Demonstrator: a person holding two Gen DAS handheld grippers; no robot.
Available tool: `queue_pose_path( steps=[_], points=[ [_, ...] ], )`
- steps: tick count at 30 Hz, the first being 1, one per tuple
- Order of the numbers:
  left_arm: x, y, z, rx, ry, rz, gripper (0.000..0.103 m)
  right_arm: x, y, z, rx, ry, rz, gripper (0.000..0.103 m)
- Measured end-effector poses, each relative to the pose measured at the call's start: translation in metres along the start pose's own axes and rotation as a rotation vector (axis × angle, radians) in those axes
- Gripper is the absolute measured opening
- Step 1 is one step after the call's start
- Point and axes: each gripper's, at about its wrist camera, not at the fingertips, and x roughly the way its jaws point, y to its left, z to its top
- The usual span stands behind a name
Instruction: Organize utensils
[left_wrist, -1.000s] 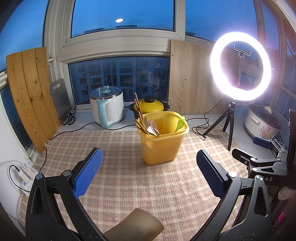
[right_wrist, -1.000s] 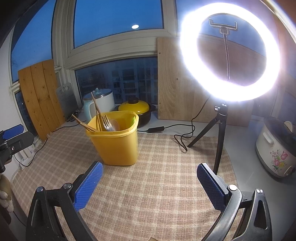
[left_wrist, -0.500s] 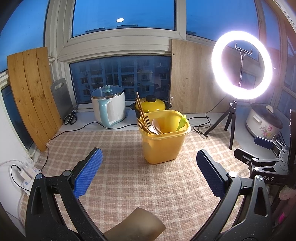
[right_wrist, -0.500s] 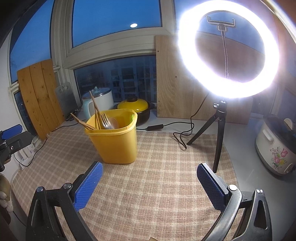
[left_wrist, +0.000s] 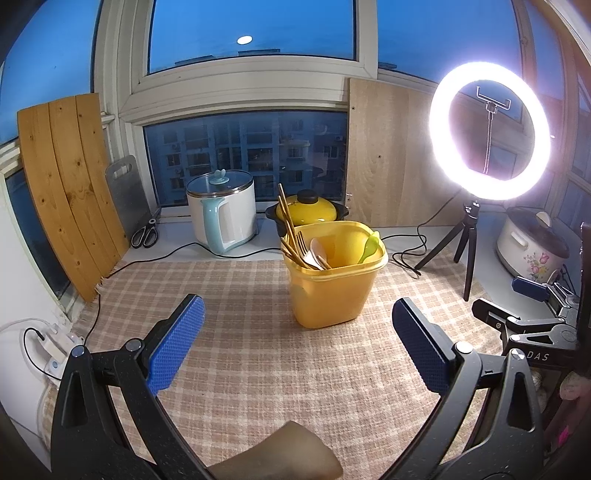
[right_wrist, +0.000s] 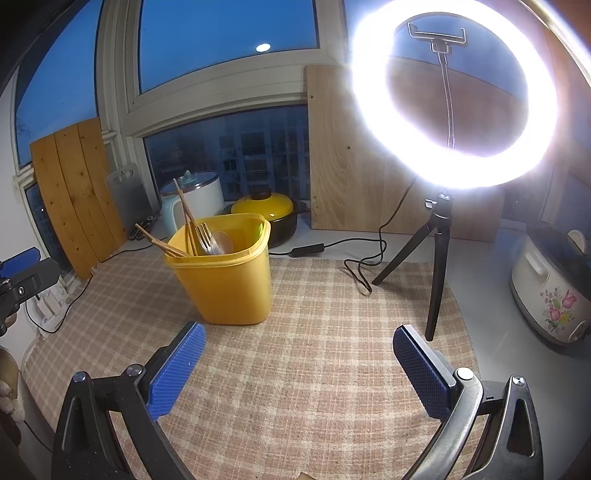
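Partly hidden: utensils (in bin)

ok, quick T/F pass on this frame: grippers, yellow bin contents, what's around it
1. Both grippers, left gripper and right gripper, are open and hold nothing. True.
2. The yellow bin lies tipped on its side. False: it stands upright on the checked mat.
3. Chopsticks, a fork and a green spoon stand in the bin. True.
4. The ring light is off. False: it glows brightly.
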Motion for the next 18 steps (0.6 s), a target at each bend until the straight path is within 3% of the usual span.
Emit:
queue_pose_path(
  steps=[18],
  points=[
    [0.0014, 0.0043, 0.0022, -0.002, -0.007, 0.012, 0.103, 0.0046, -0.0004, -0.0013, 0.011, 0.009, 0.0, 0.103]
  ],
)
